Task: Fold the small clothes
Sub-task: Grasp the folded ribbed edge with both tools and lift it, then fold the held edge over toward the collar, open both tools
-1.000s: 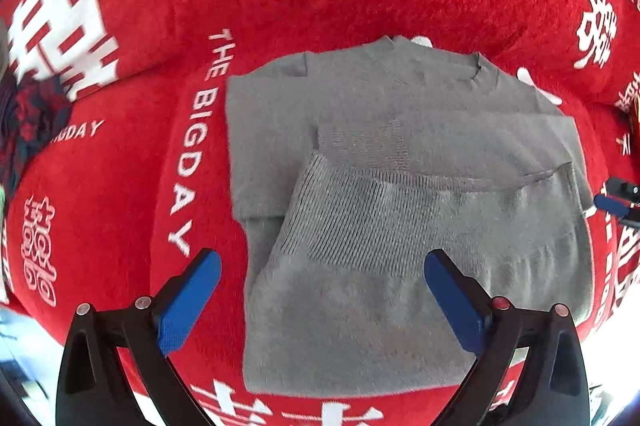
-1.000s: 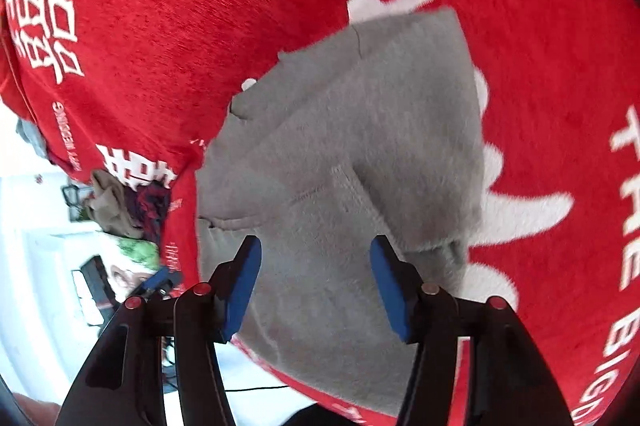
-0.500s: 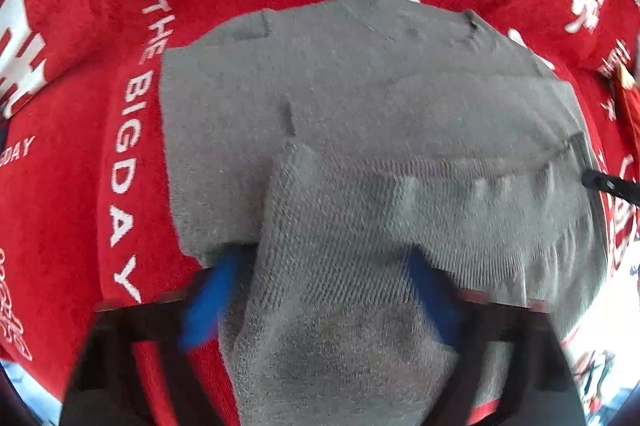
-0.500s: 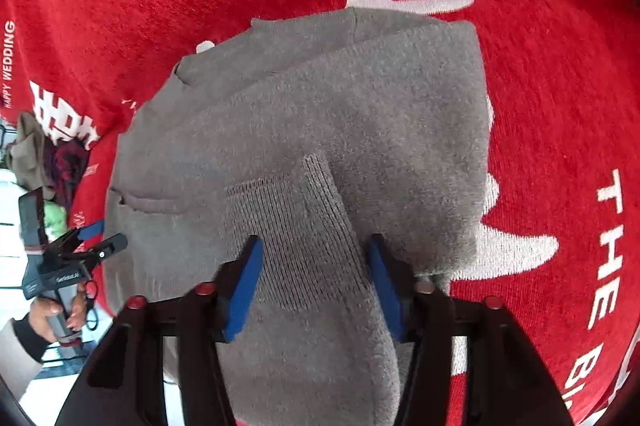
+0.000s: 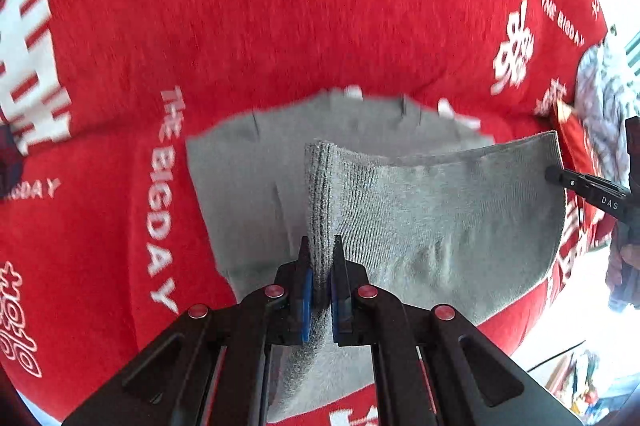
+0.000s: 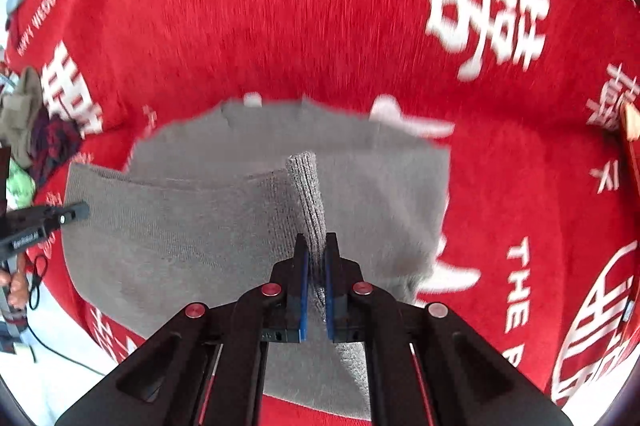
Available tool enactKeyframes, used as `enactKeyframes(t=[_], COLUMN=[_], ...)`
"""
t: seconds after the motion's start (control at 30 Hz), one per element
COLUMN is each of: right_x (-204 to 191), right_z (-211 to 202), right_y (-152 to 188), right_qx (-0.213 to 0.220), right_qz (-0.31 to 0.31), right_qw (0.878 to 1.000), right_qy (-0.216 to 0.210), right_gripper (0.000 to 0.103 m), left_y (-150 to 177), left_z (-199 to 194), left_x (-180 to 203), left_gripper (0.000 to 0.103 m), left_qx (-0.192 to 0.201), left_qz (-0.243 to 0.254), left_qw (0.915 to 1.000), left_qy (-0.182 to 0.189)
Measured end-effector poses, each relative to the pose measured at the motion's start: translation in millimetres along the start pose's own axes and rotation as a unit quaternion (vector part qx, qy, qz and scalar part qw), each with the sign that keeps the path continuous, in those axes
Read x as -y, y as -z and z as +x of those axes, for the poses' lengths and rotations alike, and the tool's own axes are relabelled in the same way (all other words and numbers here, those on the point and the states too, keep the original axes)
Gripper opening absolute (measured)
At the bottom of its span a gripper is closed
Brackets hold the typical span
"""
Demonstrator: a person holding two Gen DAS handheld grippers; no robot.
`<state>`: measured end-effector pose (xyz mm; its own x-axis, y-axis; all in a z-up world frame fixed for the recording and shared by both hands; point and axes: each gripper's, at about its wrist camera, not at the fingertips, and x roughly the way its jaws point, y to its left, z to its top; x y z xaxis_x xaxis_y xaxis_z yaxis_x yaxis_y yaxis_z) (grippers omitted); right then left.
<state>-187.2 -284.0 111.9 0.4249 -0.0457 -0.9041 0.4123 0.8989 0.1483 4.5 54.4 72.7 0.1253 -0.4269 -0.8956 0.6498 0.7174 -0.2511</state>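
- One grey sweater [image 5: 440, 218] on the blanket.
- One red blanket [image 5: 280, 26] with white lettering.
- Two grippers: left gripper [image 5: 319, 286], right gripper [image 6: 314, 266].
- One heap of clothes [image 6: 36, 130] at the blanket's left edge.

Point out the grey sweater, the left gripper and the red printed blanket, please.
grey sweater [image 5: 440, 218]: left wrist view, lifted ribbed hem.
left gripper [image 5: 320, 290]: left wrist view, between the fingertips, shut on the hem.
red printed blanket [image 5: 280, 6]: left wrist view, bare red area.

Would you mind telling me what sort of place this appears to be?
Probably a home bedroom: a plush red wedding-print blanket covers a soft, bed-like surface, a grey knitted sweater lies on it, and more crumpled clothes sit at its edge.
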Motion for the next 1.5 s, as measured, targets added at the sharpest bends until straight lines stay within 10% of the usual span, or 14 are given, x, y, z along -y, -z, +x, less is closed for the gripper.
enactKeyframes(t=[0.33,0.7,0.77,0.83,1.07,1.3,1.5], right_x=[10,44,49,53,69,39,2], right_z=[84,197,196,192,159,95,75], right_y=[-88,-79,-77,-77,-76,-27,55], right_qx=[0.000,-0.071,-0.062,-0.058,-0.054,-0.048,-0.099], right_qz=[-0.012,0.062,0.069,0.082,0.101,0.081,0.090], right_qw=[1.000,0.995,0.995,0.995,0.988,0.995,0.991], right_qy=[0.011,0.014,0.023,0.023,0.101,0.012,-0.026], right_gripper=[0.007,0.007,0.007,0.007,0.012,0.013,0.013], left_y=[-78,-72,-73,-72,-63,-16,45], left_z=[66,144,141,134,93,51,76], left_x=[-24,-44,-47,-57,-82,-40,-34], left_gripper=[0.008,0.010,0.063,0.082,0.082,0.082,0.083], left_qx=[0.026,-0.014,-0.011,-0.003,-0.011,-0.031,-0.100], left_qz=[-0.021,-0.045,-0.052,-0.071,-0.102,-0.083,-0.090], left_qw=[0.9977,0.9907,0.9825,0.9726,0.9674,0.9821,0.9753], left_qy=[-0.058,-0.127,-0.179,-0.221,-0.231,-0.166,-0.175])
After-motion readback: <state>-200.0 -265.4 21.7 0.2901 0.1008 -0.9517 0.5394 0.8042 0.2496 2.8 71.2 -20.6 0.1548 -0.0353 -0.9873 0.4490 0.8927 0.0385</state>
